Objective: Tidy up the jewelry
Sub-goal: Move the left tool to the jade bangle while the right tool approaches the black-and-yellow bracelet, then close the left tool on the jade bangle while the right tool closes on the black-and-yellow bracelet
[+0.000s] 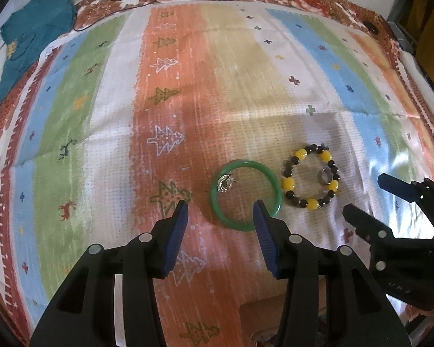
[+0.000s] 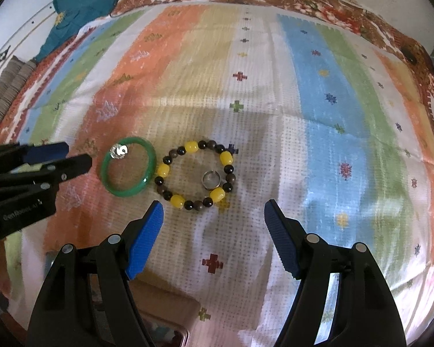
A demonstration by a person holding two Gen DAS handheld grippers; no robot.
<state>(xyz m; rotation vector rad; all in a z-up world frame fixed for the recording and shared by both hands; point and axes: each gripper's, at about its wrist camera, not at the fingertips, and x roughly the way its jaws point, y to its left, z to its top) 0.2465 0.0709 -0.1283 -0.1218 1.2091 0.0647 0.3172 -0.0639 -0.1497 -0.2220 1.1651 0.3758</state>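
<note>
Green bangle [image 1: 246, 196] lies at open left claw [image 1: 220, 212] tips — perhaps touching; right claw [image 2: 214, 212] open.

The right gripper [image 2: 214, 211] hangs over the striped cloth [image 2: 318, 92] with its blue pads spread wide and nothing between them. Just past its tips lies a beaded bracelet [image 2: 195, 173] of yellow and dark beads, with a small silver ring [image 2: 211, 180] inside its loop, toward the right side. Touching the bracelet on the left is a green bangle [image 2: 128, 170], a shiny silver trinket [image 2: 118, 151] resting on its far left rim. The left gripper [image 2: 72, 156] reaches in from the cloth's left edge, near the bangle, its tips a little apart. A teal garment [image 2: 81, 5] lies bunched at the far left corner
</note>
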